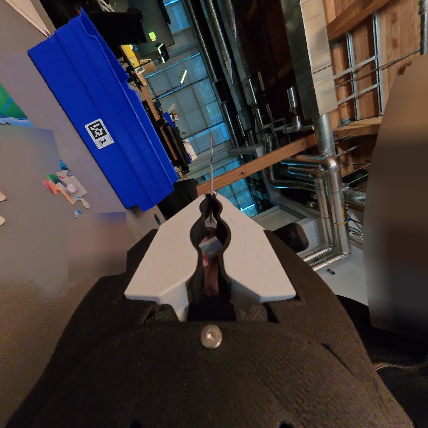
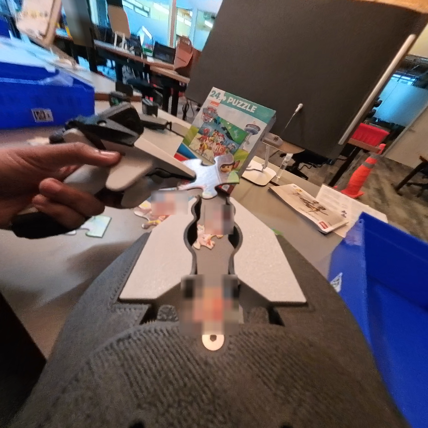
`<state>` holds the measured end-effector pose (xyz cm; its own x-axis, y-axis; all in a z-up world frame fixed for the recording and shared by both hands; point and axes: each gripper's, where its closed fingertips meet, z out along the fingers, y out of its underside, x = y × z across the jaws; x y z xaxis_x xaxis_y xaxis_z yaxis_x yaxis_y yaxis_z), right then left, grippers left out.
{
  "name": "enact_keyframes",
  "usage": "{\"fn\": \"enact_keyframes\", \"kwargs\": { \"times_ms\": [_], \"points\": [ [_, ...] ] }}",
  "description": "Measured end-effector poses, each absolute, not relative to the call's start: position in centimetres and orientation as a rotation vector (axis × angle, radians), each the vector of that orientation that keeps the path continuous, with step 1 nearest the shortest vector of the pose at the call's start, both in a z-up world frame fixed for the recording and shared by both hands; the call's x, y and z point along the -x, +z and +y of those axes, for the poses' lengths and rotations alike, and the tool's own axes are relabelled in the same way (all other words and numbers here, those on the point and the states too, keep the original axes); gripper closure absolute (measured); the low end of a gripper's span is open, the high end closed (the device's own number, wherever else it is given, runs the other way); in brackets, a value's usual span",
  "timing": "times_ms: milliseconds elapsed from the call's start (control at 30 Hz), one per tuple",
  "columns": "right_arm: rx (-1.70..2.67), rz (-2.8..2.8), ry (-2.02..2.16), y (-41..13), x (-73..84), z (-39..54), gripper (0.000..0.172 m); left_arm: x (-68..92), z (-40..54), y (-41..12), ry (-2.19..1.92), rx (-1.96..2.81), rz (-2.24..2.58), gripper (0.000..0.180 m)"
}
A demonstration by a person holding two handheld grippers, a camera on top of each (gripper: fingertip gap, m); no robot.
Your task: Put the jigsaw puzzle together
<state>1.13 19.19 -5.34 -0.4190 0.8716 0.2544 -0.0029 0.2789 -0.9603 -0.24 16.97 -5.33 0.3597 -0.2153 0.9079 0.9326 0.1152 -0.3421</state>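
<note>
My left gripper (image 1: 211, 196) is pressed together on a jigsaw puzzle piece (image 2: 214, 172) (edge-on in its own view). My right gripper (image 2: 214, 201), jaws slightly spread and grasping nothing, sits just at the piece's 6 o'clock. The puzzle box (image 2: 227, 129) stands at 12 o'clock; loose pieces (image 2: 97, 225) lie on the grey table (image 2: 69, 266).

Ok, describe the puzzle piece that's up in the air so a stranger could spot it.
Find the upright puzzle box on the grey table. Just in front, the left claw pinches a silvery puzzle piece by one edge. Unlike the pieces lying flat below, it is airborne.
</note>
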Motion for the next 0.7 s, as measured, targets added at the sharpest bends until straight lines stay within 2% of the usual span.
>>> {"fn": "enact_keyframes", "kwargs": {
  "times_ms": [367, 500, 700],
  "points": [
    [0.761, -1.856, 1.045, -7.0, -2.9, 17.7, 0.158, -2.8, 16.2, -6.6, -0.987, 1.232, -0.774, 0.179],
    [0.791, -1.876, 1.004, -7.5, -2.0, 19.2, 0.159, -0.9, 15.6, -8.5, -0.891, 1.337, -0.818, 0.151],
    [0.831, -1.979, 0.983, -8.7, 1.0, 22.2, 0.159, 4.5, 16.7, -13.3, -0.484, 1.83, -0.756, 0.128]
  ]
}}
